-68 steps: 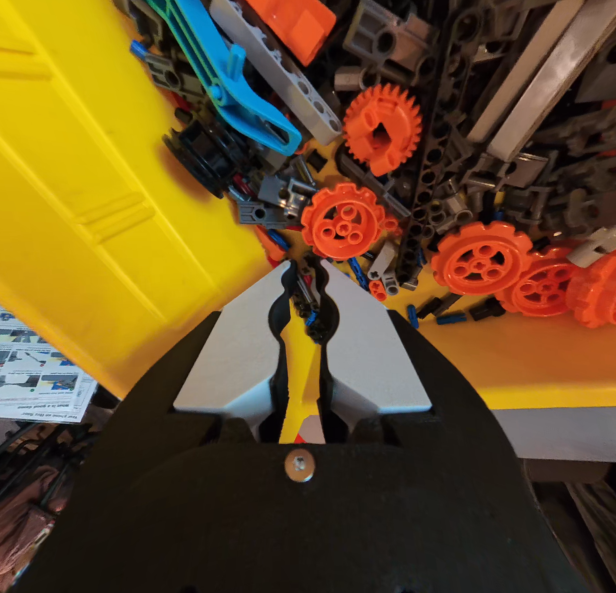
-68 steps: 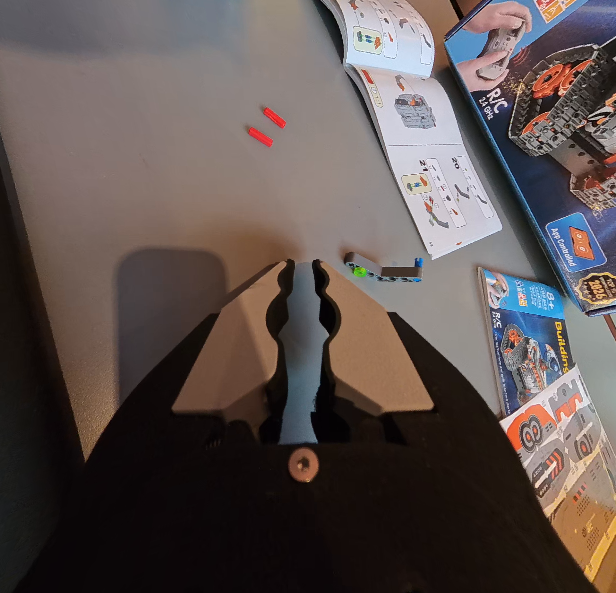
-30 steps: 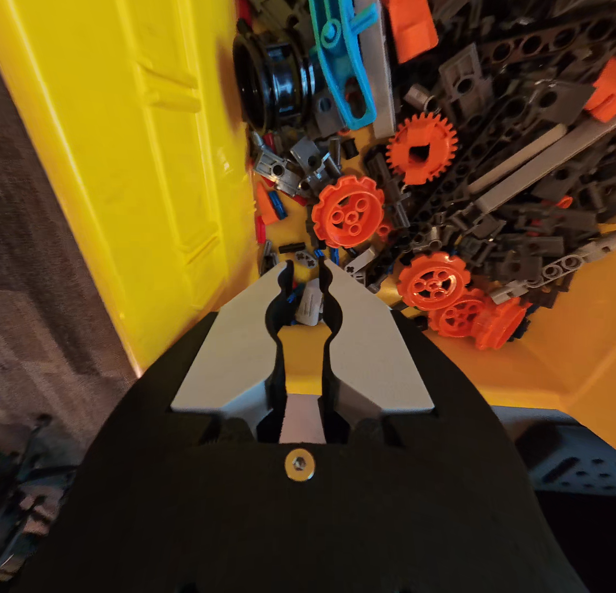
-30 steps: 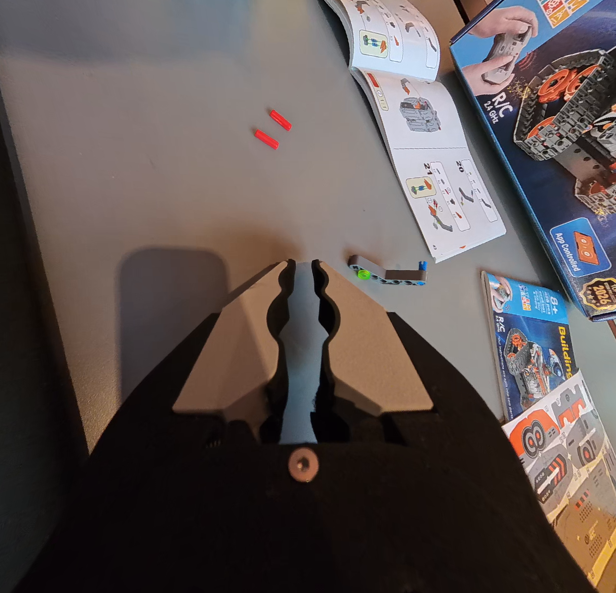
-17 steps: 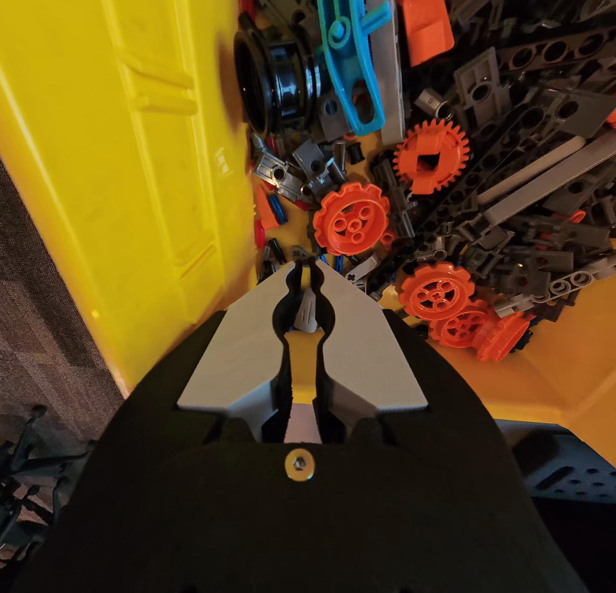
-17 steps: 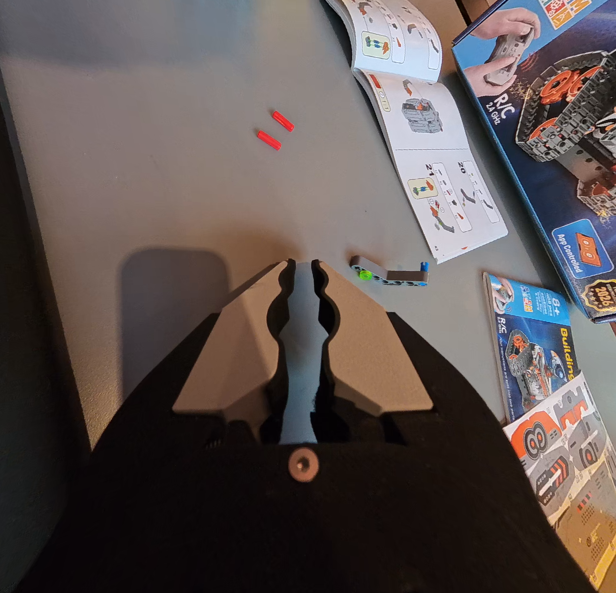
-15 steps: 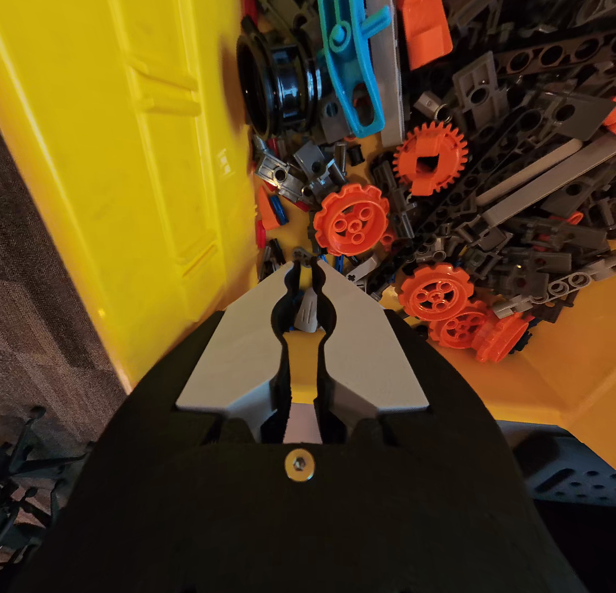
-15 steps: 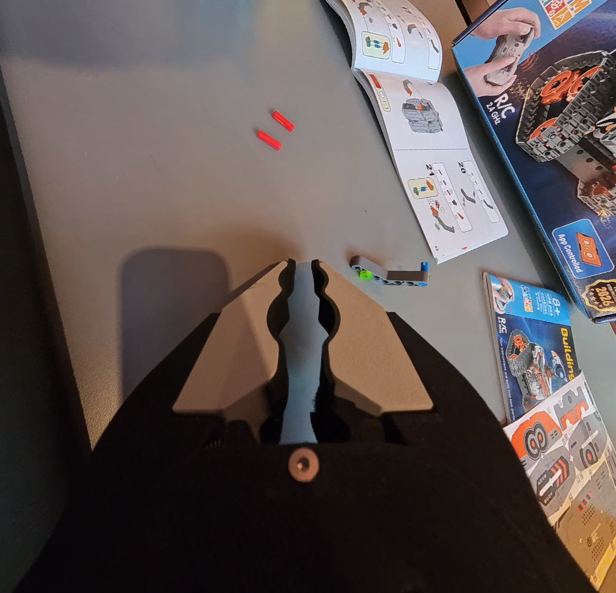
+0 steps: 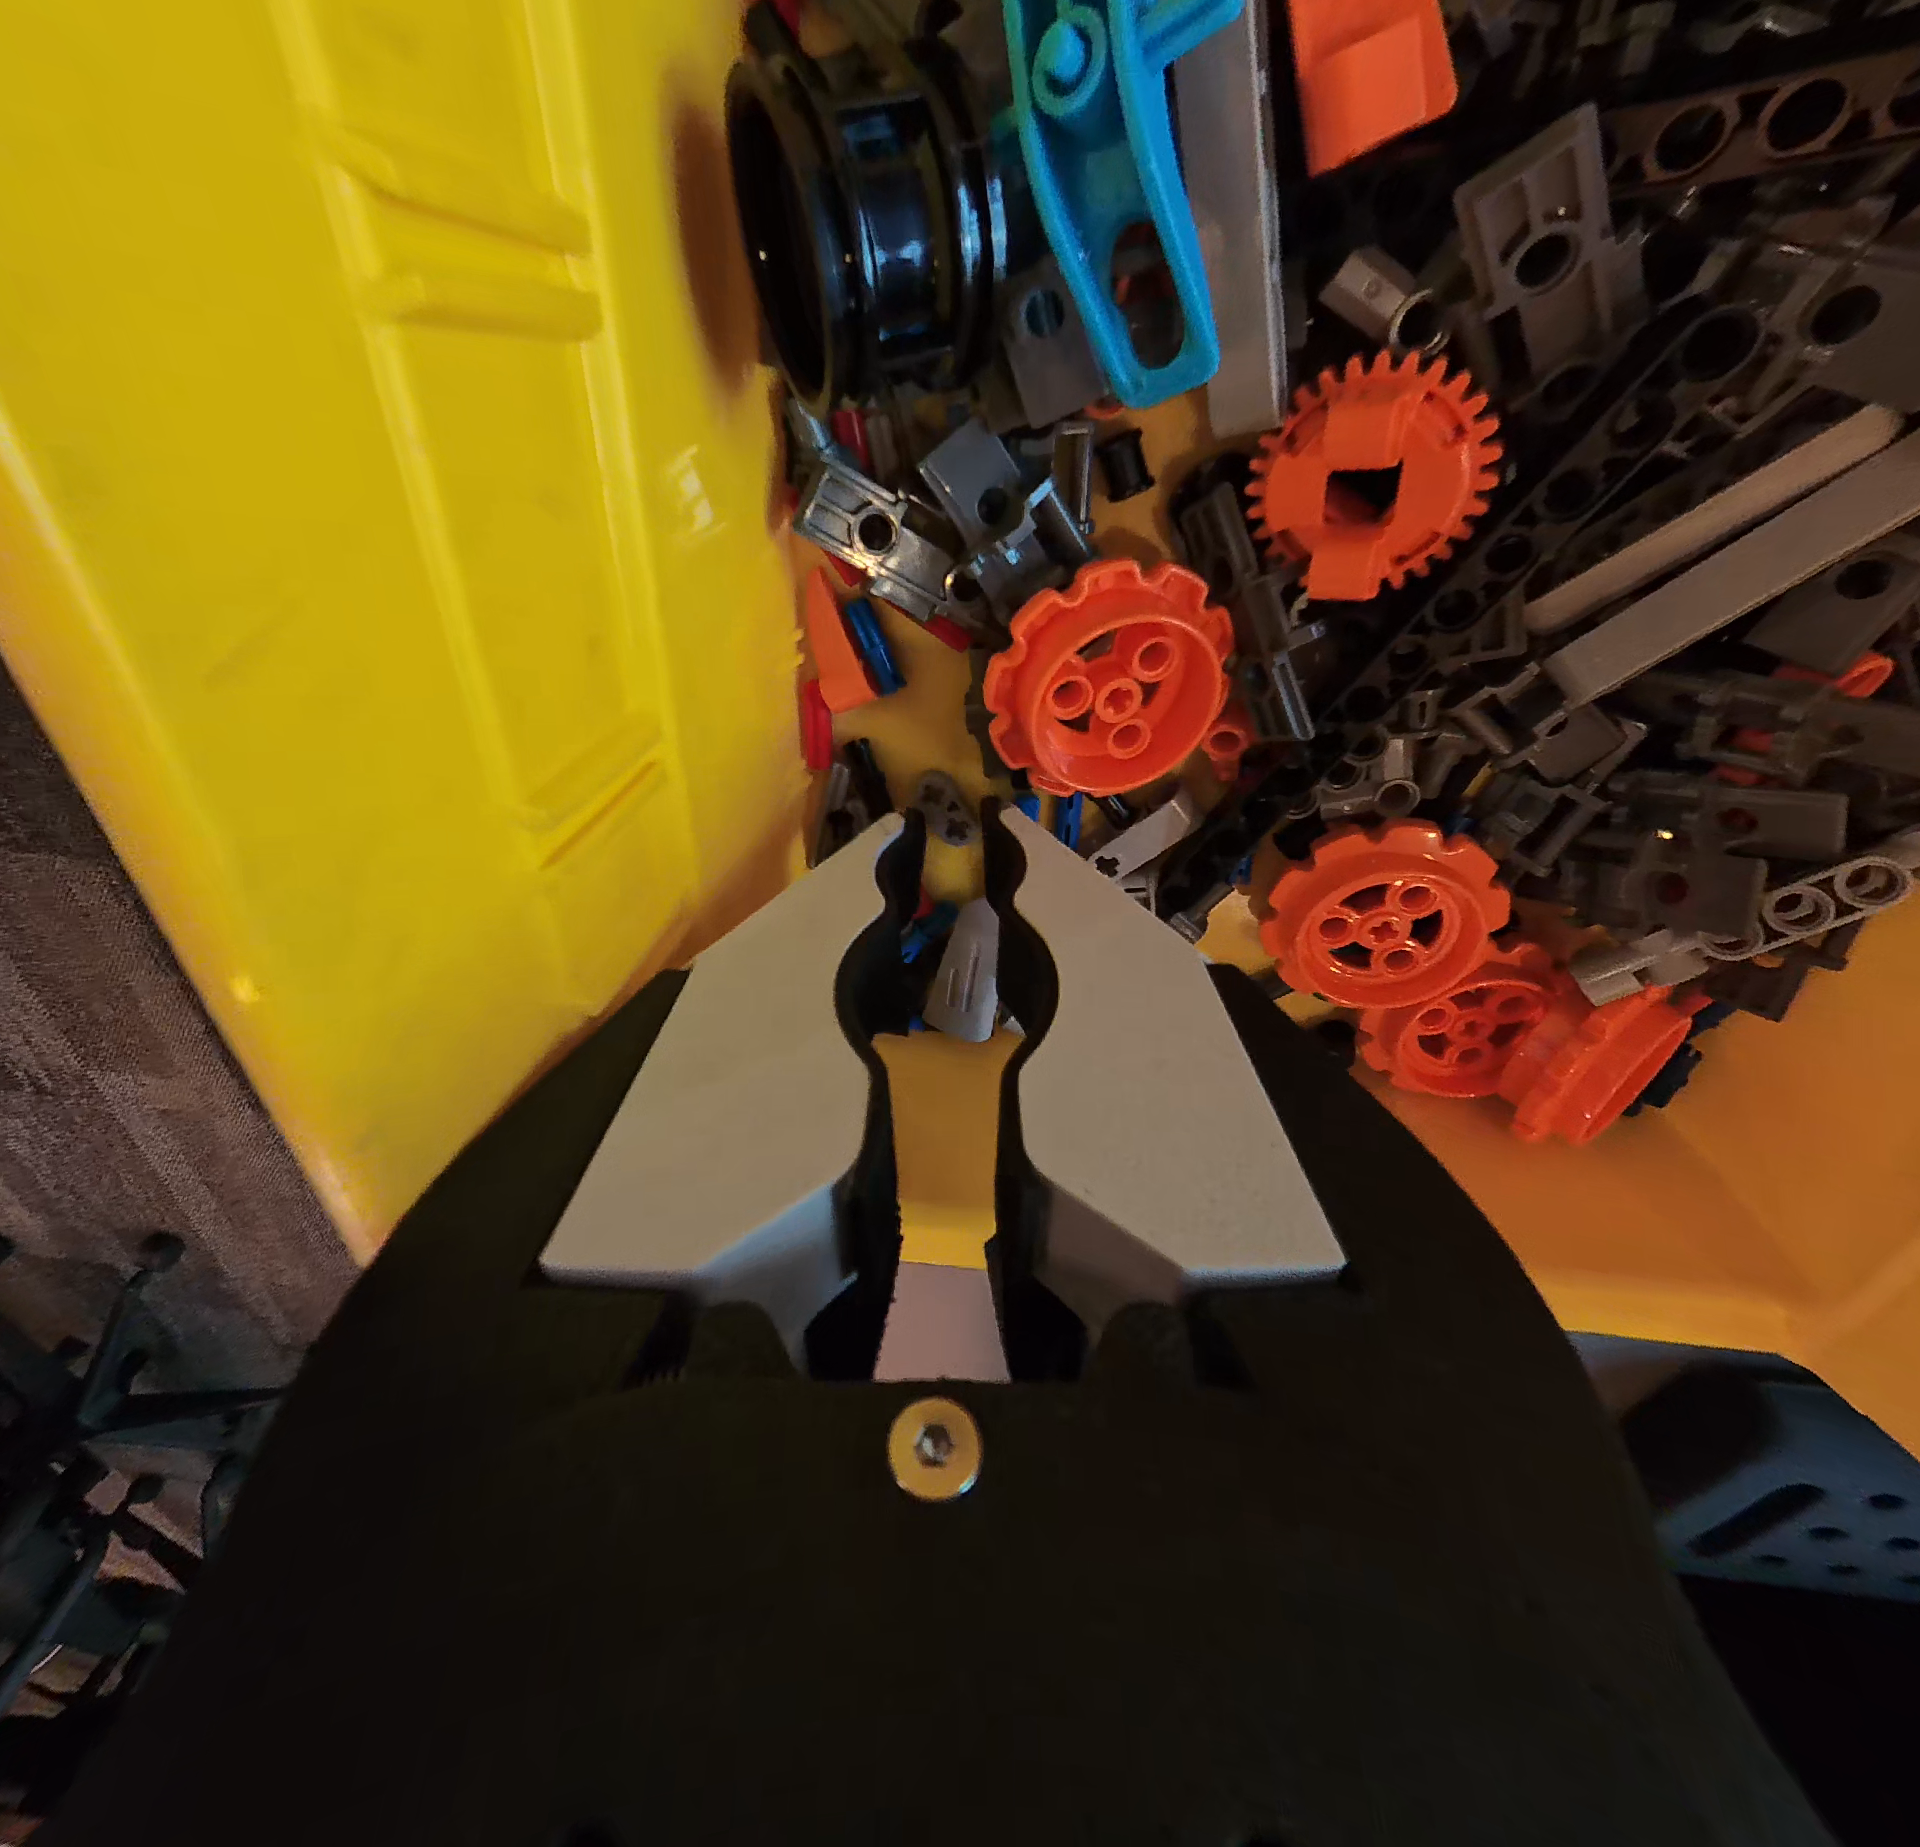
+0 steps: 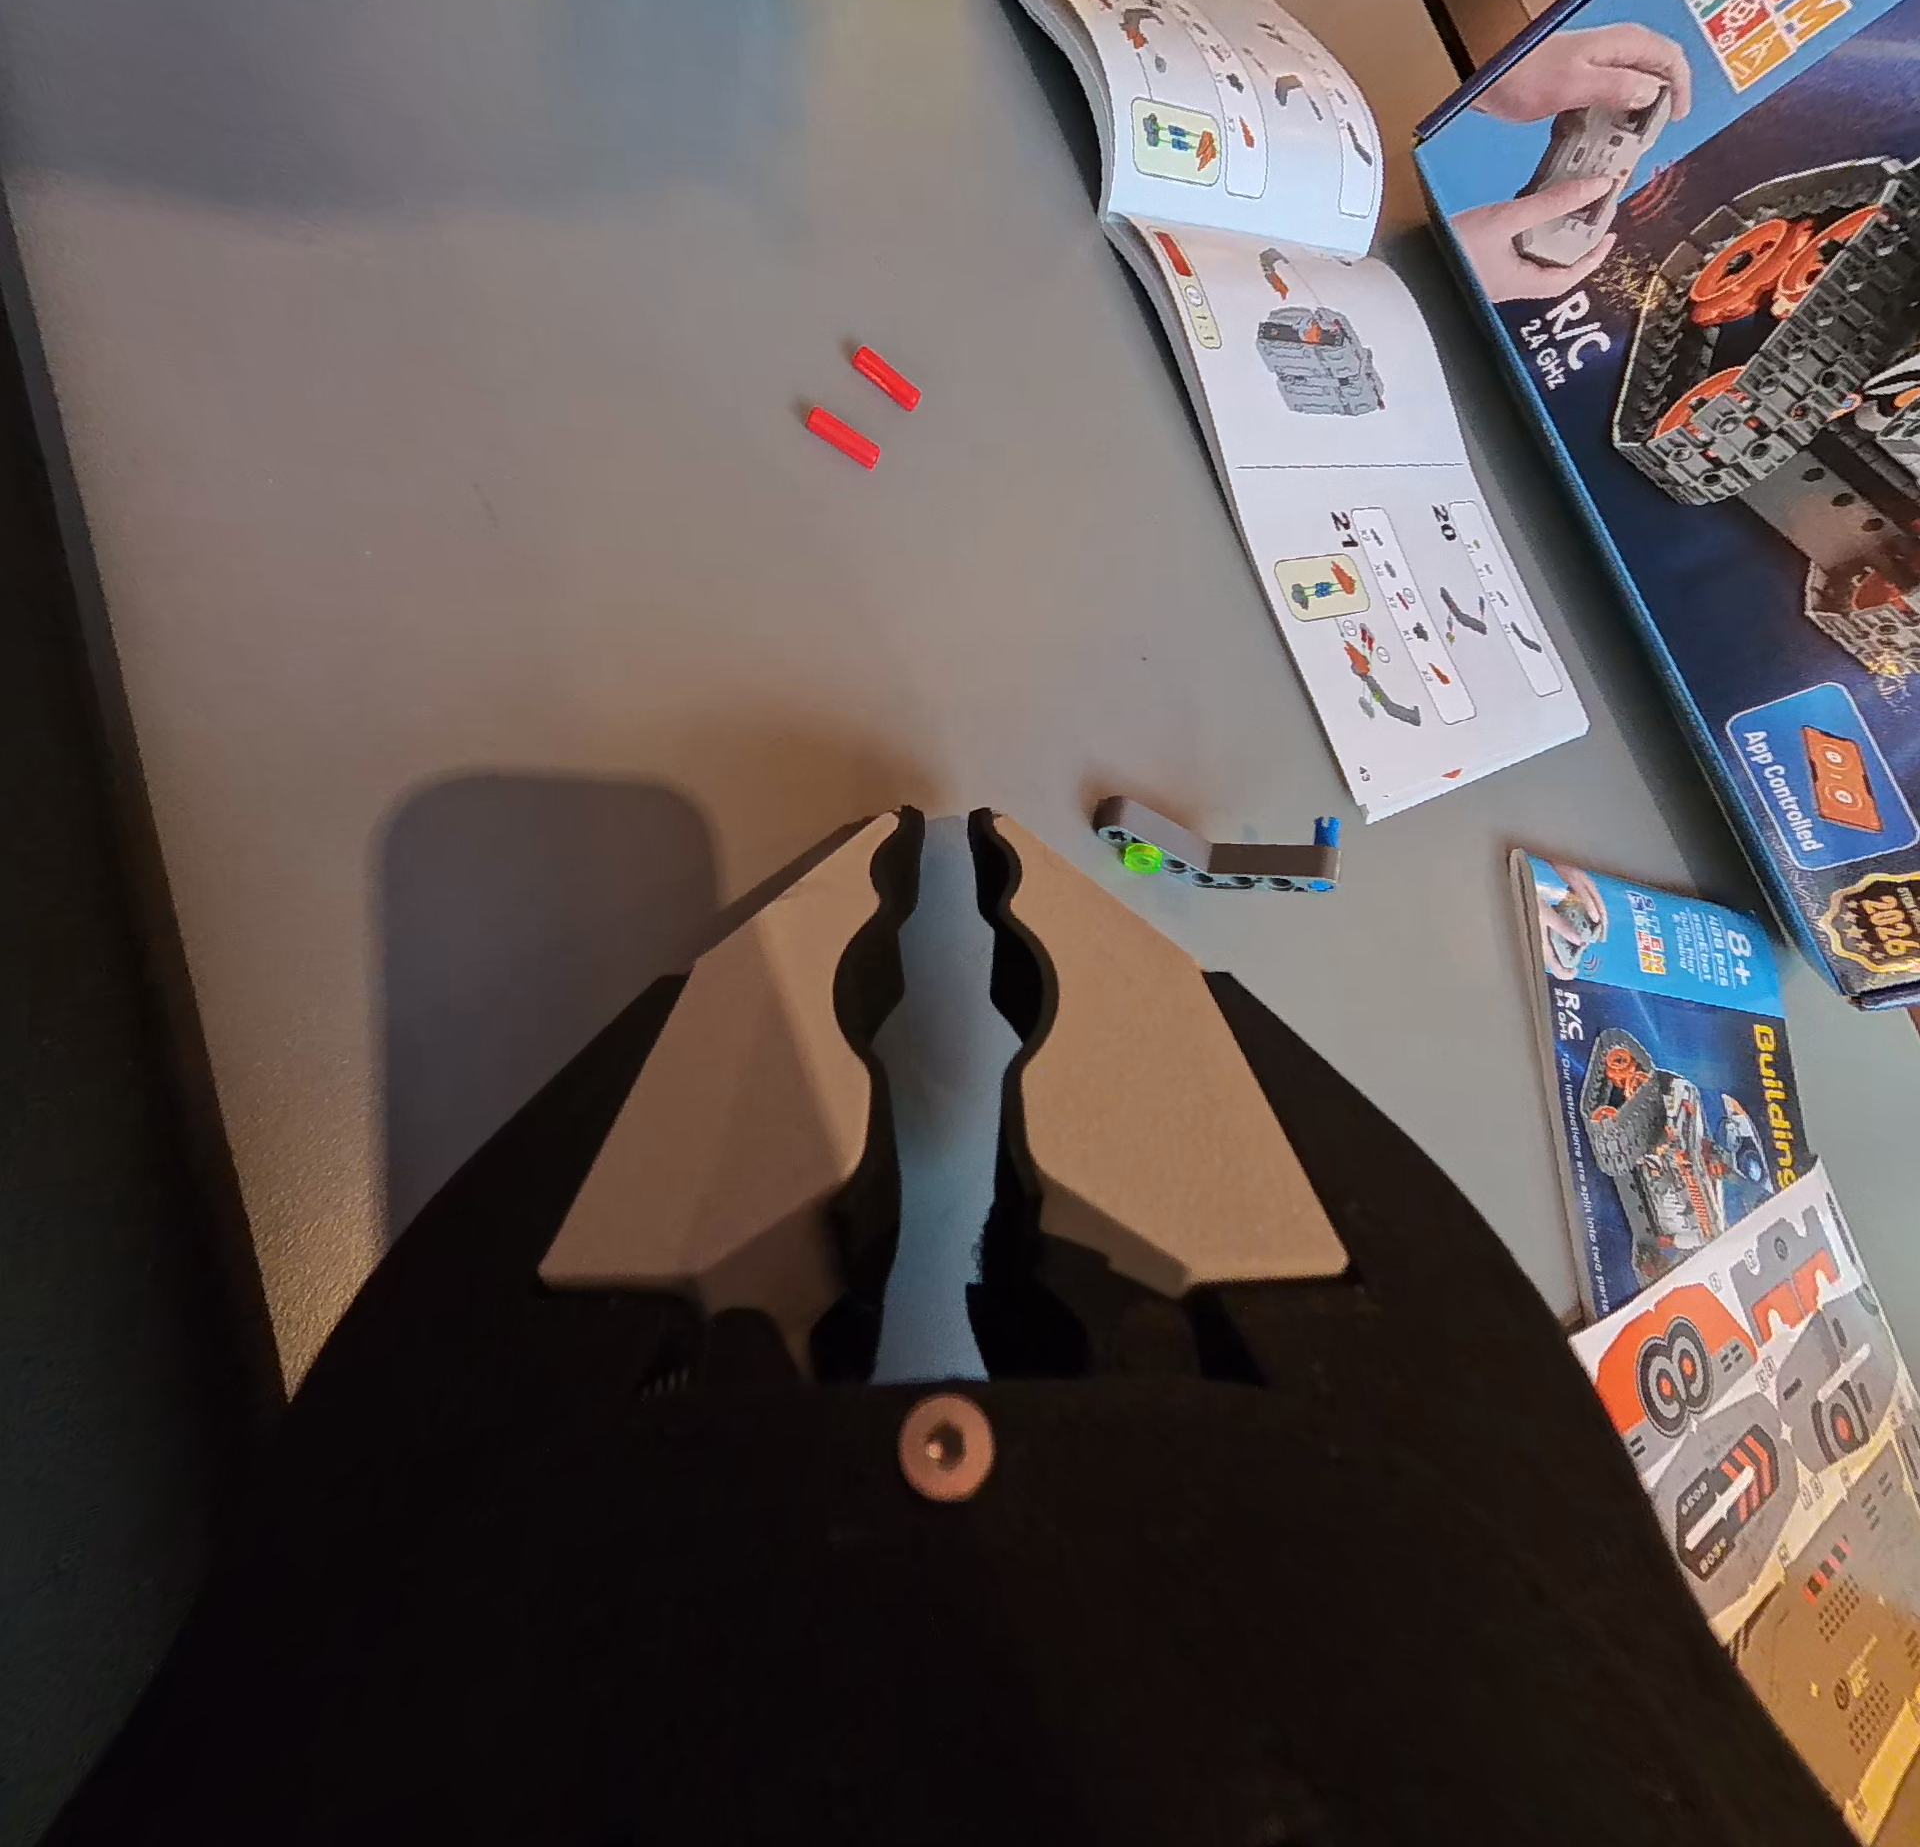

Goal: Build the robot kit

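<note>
My left gripper (image 9: 951, 823) hangs inside a yellow bin (image 9: 416, 550), low over loose building parts. Its jaws stand a narrow gap apart and grip nothing that I can see. A small grey connector (image 9: 942, 818) shows right at the tips, and a light grey piece (image 9: 966, 971) lies under the jaw hollow. An orange wheel (image 9: 1107, 691) lies just beyond the tips. My right gripper (image 10: 943, 818) is almost fully shut and empty, above a grey table (image 10: 520, 447). A grey bent beam (image 10: 1216, 852) with a green pin and a blue pin lies just right of its tips.
The bin also holds an orange gear (image 9: 1371, 488), more orange wheels (image 9: 1382, 930), a blue part (image 9: 1101, 156), a black rim (image 9: 862, 228) and many dark beams. On the table lie two red pins (image 10: 885, 377), an open instruction booklet (image 10: 1299, 395), a blue box (image 10: 1714, 395) and a leaflet (image 10: 1662, 1070). One gripper's finger ends stand about 55 cm off the other's.
My left gripper turned and moved along the bin wall, narrowed its jaws, then opened them slightly, and the small grey connector now sits at its tips. The right gripper barely moved.
</note>
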Demonstrator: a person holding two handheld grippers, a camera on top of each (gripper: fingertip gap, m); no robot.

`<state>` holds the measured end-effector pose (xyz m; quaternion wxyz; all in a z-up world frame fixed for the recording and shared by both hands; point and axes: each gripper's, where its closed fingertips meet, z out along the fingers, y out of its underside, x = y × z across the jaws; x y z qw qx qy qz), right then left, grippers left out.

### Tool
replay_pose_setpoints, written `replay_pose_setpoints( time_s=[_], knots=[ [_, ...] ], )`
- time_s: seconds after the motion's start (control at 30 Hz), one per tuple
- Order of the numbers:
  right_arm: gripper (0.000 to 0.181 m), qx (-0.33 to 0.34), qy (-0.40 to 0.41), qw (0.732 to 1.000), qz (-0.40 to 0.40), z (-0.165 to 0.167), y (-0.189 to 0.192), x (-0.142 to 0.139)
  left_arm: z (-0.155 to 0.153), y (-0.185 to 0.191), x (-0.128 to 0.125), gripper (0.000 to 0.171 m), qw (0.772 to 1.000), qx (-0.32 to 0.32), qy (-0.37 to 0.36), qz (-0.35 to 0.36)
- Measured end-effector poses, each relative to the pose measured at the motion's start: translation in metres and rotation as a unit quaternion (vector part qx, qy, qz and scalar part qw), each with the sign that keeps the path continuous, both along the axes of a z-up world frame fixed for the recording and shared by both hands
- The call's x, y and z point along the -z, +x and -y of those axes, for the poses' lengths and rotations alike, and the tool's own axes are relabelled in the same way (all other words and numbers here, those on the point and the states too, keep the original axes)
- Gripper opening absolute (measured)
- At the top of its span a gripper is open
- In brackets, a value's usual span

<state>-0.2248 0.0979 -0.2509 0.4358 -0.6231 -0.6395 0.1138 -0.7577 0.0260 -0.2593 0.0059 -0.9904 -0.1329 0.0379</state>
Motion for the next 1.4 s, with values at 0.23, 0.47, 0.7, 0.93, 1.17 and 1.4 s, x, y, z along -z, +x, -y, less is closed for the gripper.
replay_pose_setpoints(
  time_s=[0.23,0.47,0.7,0.93,1.17,1.4],
  knots=[
    [0.009,0.0,0.0,1.0,0.0,0.0,0.0,0.0,0.002,0.0,-0.005,0.006,1.0,0.013,0.011,0.0],
    [0.009,-0.004,0.005,1.0,0.005,0.002,-0.001,0.0,-0.021,0.073,-0.081,0.006,0.957,0.1,0.256,0.091],
    [0.009,-0.008,0.007,1.0,0.006,0.003,-0.001,0.0,-0.019,0.195,-0.14,0.006,0.855,0.305,0.4,0.127],
    [0.009,-0.013,0.031,0.999,0.019,0.006,0.0,0.0,-0.002,0.28,-0.161,0.006,0.801,0.375,0.418,0.208],
    [0.01,-0.017,0.045,0.998,0.032,0.01,0.003,0.0,-0.002,0.382,-0.15,0.006,0.76,0.401,0.401,0.318],
    [0.011,0.012,0.022,0.999,0.027,0.006,0.008,0.0,-0.024,0.453,-0.11,0.006,0.77,0.427,0.339,0.333]
  ],
)
